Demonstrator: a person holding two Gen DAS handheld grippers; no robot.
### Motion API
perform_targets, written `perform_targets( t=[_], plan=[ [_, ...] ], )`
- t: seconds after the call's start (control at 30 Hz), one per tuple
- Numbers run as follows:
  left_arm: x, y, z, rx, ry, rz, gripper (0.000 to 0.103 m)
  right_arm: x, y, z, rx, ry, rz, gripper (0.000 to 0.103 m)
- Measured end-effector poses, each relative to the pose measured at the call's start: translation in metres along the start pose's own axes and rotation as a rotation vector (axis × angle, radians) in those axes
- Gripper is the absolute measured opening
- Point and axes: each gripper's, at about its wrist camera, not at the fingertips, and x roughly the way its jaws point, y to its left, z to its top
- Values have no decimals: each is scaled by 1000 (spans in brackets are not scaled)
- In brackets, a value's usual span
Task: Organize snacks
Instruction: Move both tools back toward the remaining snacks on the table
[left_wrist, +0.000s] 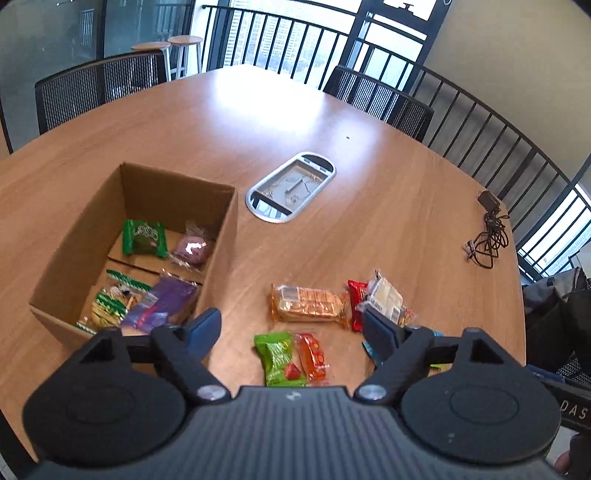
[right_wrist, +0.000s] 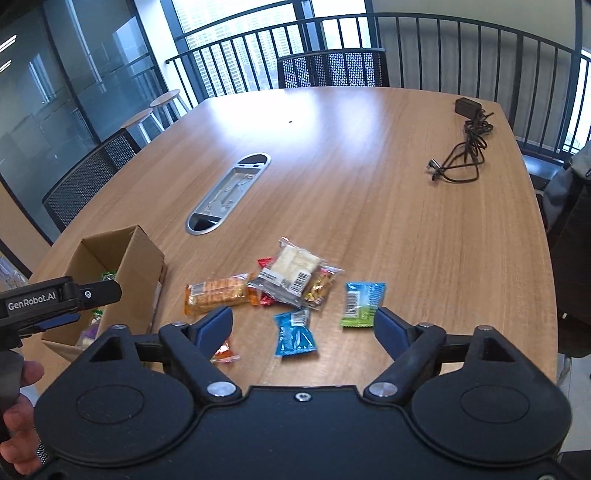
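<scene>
An open cardboard box (left_wrist: 221, 236) stands on the wooden table and holds several snack packets, among them a green one (left_wrist: 144, 238) and a purple one (left_wrist: 162, 304). Loose snacks lie to its right: an orange cracker pack (left_wrist: 308, 304), a green packet (left_wrist: 279, 358), an orange packet (left_wrist: 314, 356), a clear-wrapped pack (left_wrist: 384, 297). My left gripper (left_wrist: 291, 328) is open and empty above the green and orange packets. In the right wrist view my right gripper (right_wrist: 304, 326) is open and empty over a blue packet (right_wrist: 295, 332); a blue-green packet (right_wrist: 362, 304) and the box (right_wrist: 136, 269) lie nearby.
A metal cable hatch (left_wrist: 290, 186) is set in the table centre. A black charger with coiled cable (right_wrist: 465, 147) lies at the far right. Black mesh chairs (left_wrist: 99, 88) and a railing surround the table. A dark bag (right_wrist: 569, 229) sits off the right edge.
</scene>
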Motion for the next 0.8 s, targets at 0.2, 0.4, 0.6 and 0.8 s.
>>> perform_targets(
  t=[0.2, 0.4, 0.6, 0.8],
  plan=[
    [13, -8, -11, -21, 42, 10, 65, 3, -14, -1, -1, 23, -9, 75],
    [26, -13, -22, -47, 67, 35, 60, 12, -24, -1, -16, 46, -20, 70],
    [45, -16, -31, -63, 94, 63, 51, 30, -36, 1, -22, 77, -18, 62],
    [68, -14, -37, -91, 121, 99, 36, 53, -47, 8, -29, 120, -10, 54]
  ],
)
